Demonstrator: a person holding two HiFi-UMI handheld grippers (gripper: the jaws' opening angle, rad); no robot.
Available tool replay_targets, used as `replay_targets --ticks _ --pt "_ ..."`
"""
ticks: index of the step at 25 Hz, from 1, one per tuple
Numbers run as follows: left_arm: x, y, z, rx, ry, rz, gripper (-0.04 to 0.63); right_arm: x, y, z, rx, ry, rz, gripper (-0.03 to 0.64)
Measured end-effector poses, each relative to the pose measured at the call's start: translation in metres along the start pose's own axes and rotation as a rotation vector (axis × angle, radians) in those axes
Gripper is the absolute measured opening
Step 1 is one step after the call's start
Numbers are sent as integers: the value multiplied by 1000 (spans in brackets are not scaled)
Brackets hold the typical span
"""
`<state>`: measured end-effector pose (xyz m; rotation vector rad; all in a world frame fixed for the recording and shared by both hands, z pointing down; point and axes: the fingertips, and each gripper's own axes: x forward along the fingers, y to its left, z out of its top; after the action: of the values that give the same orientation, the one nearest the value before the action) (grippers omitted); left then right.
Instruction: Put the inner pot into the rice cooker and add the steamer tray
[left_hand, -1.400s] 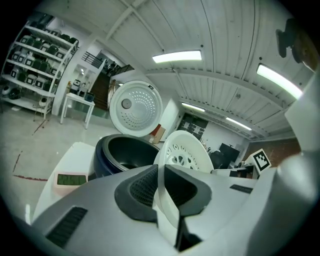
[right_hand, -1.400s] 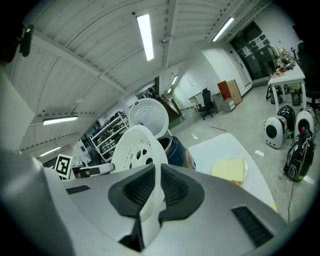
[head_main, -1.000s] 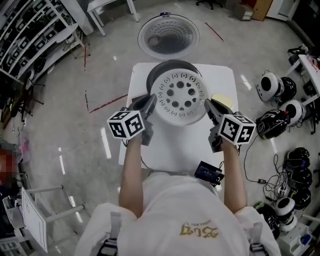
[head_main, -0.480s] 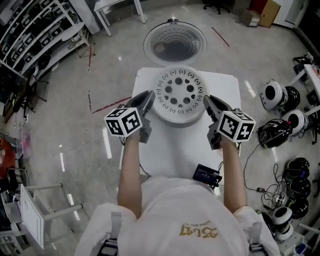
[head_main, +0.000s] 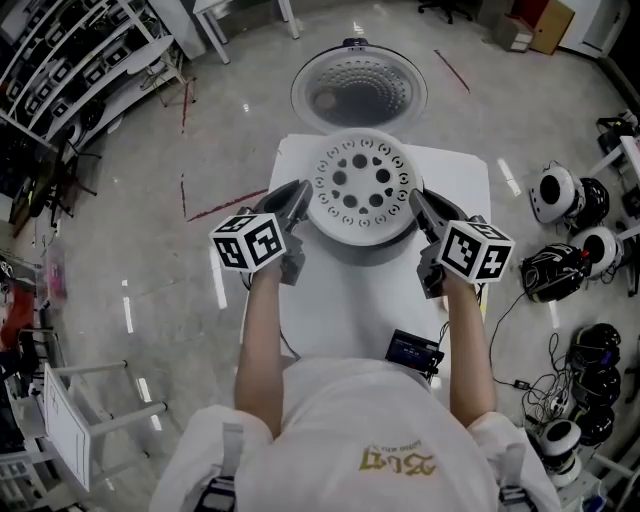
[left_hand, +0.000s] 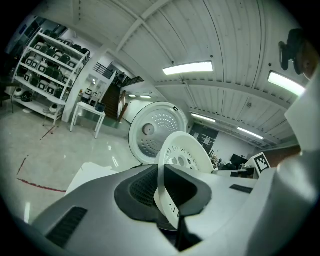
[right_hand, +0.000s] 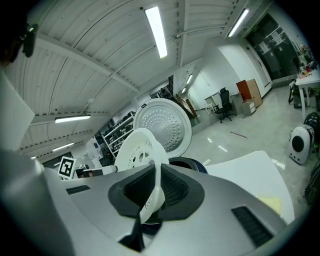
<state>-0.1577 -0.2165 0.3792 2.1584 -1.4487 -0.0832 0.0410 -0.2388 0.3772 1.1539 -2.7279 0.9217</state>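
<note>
We're on last step: white round perforated plastic steamer tray sits just above grey rice cooker on white bench. Left gripper and right gripper jaws clamp opposite rim edges. Next, we reckon: centre it, lower level, let go.

The steamer tray is noted as white, pierced with rings of round holes. The table is white. The rice cooker lid is silver-grey and dotted. Black-and-white square markers are borne by the grey left gripper and right gripper. The floor is glossy grey, streaked red.
</note>
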Motion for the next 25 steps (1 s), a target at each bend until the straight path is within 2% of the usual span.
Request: replay_targets --ticks 14,20,25 --pt "33 35 -19 -14 69 38 61 37 -33 -21 60 45 -35 48" --pt "42 45 -30 62 108 98 75 46 -41 -29 33 62 -55 61" --pt "51 52 -37 126 144 132 88 54 -48 -33 -48 95 -89 80"
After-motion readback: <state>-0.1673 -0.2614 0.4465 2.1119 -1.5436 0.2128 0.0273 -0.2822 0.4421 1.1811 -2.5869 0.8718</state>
